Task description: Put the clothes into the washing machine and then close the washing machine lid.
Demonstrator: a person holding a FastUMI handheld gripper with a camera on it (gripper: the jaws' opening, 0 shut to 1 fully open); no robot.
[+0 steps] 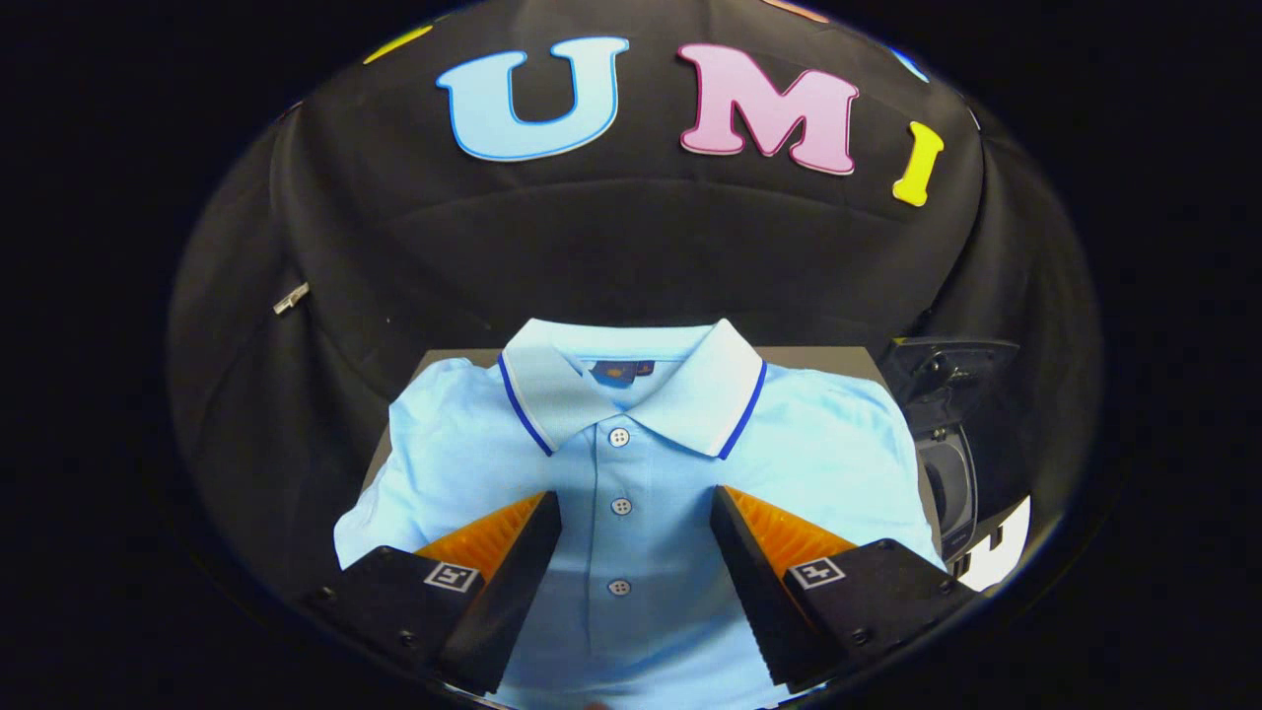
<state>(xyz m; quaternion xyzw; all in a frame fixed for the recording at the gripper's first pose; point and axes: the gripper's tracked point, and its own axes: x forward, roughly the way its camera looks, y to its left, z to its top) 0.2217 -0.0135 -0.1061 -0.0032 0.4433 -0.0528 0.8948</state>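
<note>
A light blue polo shirt (631, 463) lies flat on a small table (848, 357), collar away from me, its collar edged with a dark blue stripe and three buttons down the placket. My gripper (636, 505) hovers over the shirt's chest with its fingers wide apart, one on each side of the button placket. Nothing is held between them. To the right of the table stands the washing machine (948, 463), dark, with its lid raised and the round opening partly seen.
The table is narrow and the shirt's sleeves hang over both of its side edges. Black cloth walls close in behind and on the left. A small metal clip (291, 297) is pinned on the cloth at the left.
</note>
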